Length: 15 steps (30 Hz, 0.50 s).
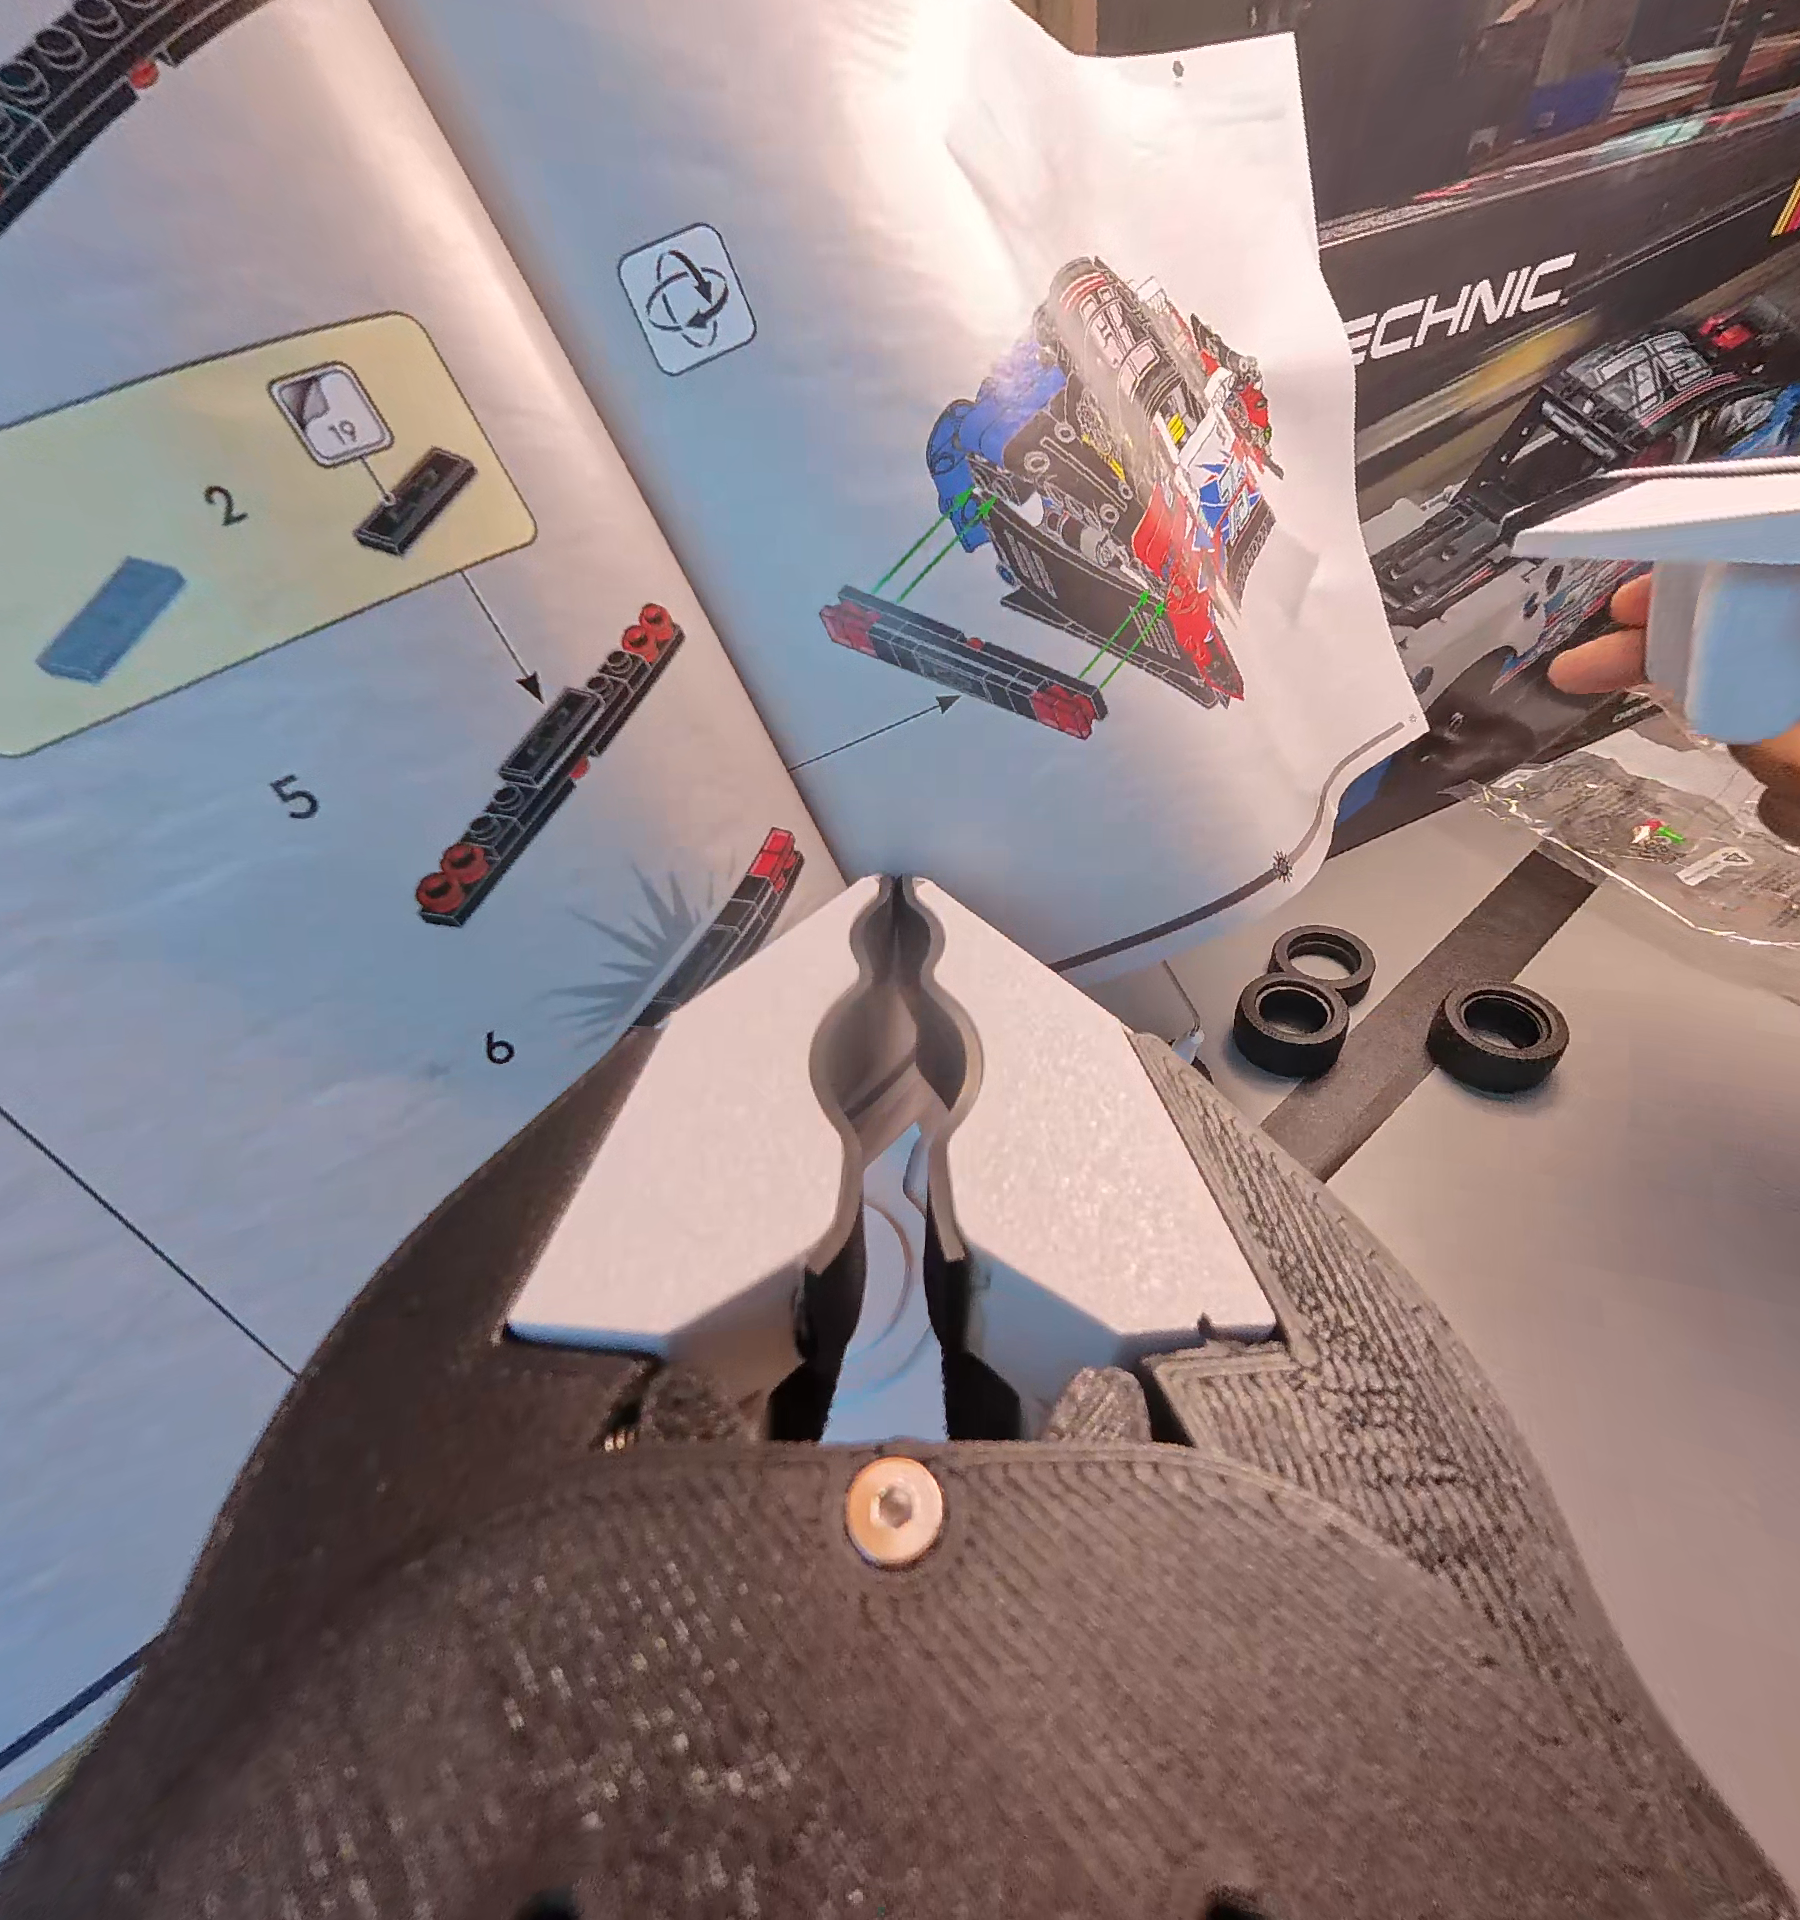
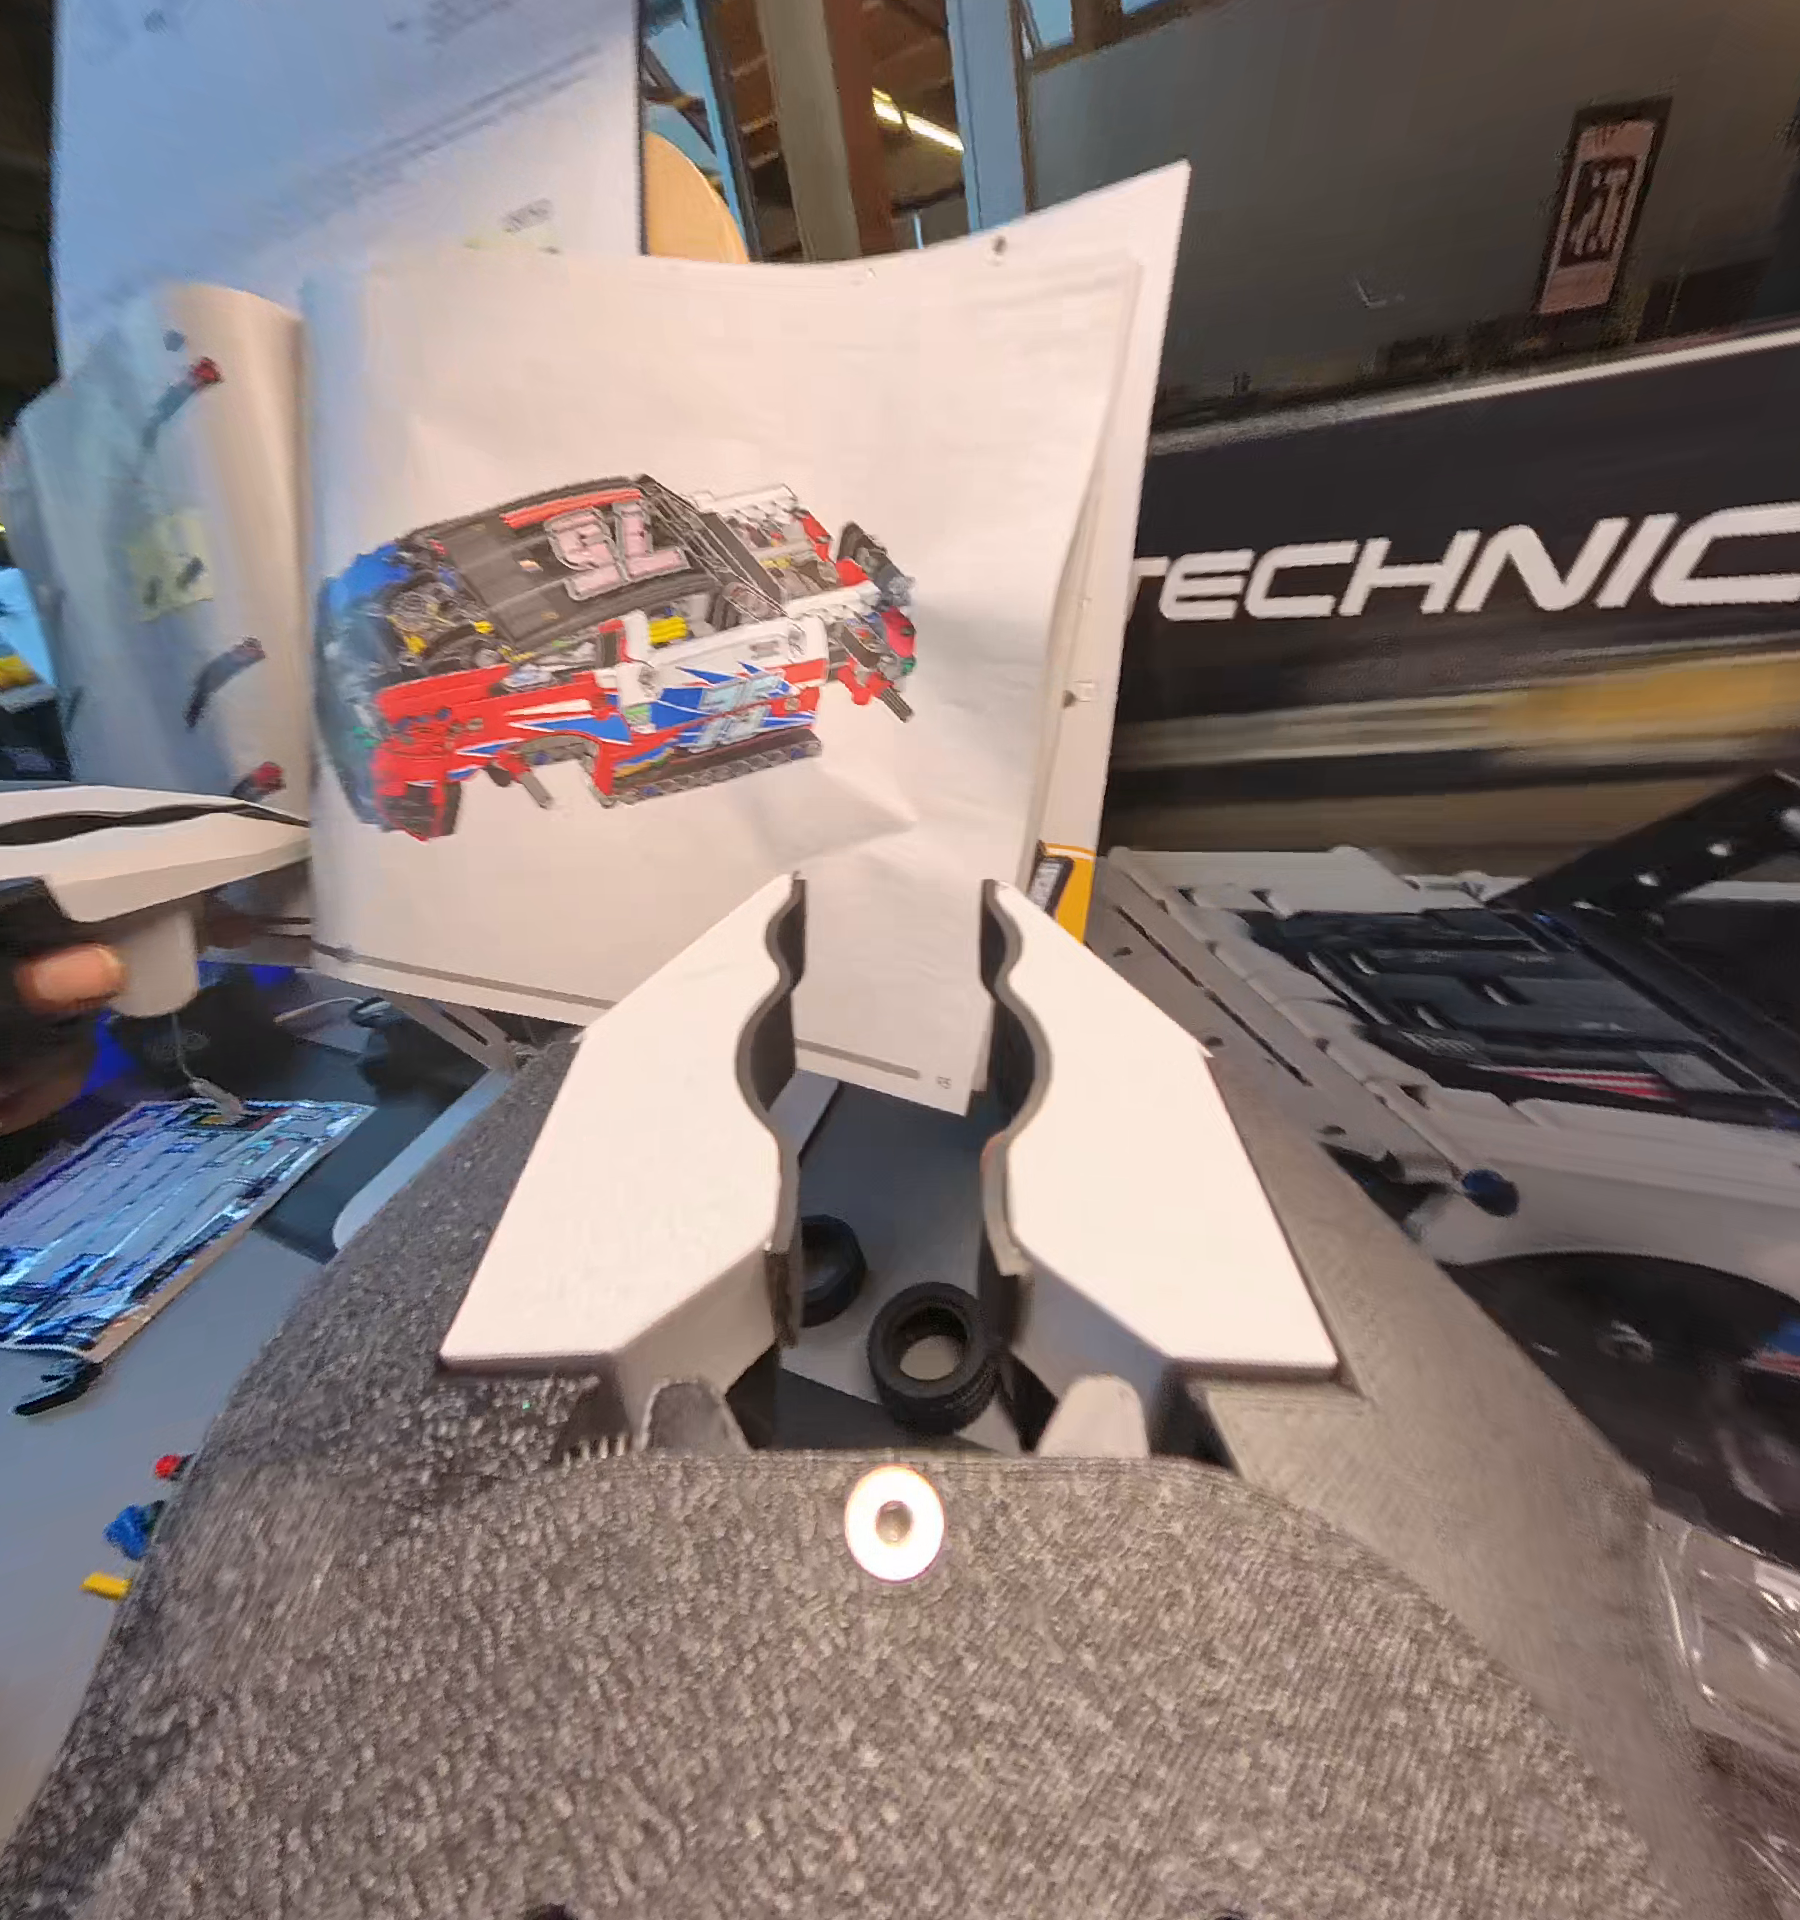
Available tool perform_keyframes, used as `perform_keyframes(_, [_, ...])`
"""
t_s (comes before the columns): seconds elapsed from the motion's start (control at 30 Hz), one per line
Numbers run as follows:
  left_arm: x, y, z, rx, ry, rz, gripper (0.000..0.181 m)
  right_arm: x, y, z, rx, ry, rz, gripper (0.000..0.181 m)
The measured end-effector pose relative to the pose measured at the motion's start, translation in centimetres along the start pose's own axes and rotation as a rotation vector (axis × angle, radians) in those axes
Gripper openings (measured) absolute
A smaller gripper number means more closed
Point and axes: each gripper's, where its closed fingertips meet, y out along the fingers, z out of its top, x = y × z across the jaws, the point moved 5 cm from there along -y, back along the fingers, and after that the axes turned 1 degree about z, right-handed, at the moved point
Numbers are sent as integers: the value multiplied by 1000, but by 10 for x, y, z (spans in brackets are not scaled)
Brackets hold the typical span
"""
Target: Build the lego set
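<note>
- L gripper (image 1: 898, 883): jaws together at the tips, pinching the lower edge of a lifted page (image 1: 1062, 499) of the instruction booklet (image 1: 283, 727). Page held up and curled, printed side w/ a car drawing + green arrows facing the L cam.
- Rest of the booklet lies open under/left of the L gripper; numbered build steps w/ black and red brick drawings show.
- R gripper (image 2: 891, 904): jaws apart, nothing between them. Points toward the back of the same raised page (image 2: 730, 623), which shows a red/white/blue car drawing. Tips close to the sheet; can't tell if touching.
- In the L wrist view the R gripper (image 1: 1706, 540) shows at the right edge, a hand (image 1: 1602, 644) on its grip.
- In the R wrist view the L gripper (image 2: 117, 842) shows at the left edge, fingers (image 2: 70, 977) wrapped on it.
- Three small black tyres (image 1: 1395, 1013) loose on the grey table (image 1: 1654, 1299), just right of the booklet; two touch, third slightly apart. One tyre (image 2: 927, 1340) seen low between the R jaws, on the table below.
- Black lego set box (image 2: 1498, 644) stands behind the page, car photo on its front.
- Clear plastic bag (image 1: 1654, 862) on the table near the box.
- Sticker sheet (image 2: 137, 1216) flat on the table at left in the R view; few tiny loose pieces (image 2: 132, 1527) (red, blue, yellow) near it.
</note>
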Motion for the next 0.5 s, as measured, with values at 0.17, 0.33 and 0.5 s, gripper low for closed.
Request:
perform_keyframes(0.17, [0,0,0,-3,-4,-1,0,9,22,-26,-114,81,28,48])
perform_keyframes(0.33, [0,-1,0,-5,-10,-4,0,-6,21,-31,-96,121,92,0])
perform_keyframes(0.5, [0,0,0,-1,-16,-5,0,-39,-7,-21,32,259,419,0])
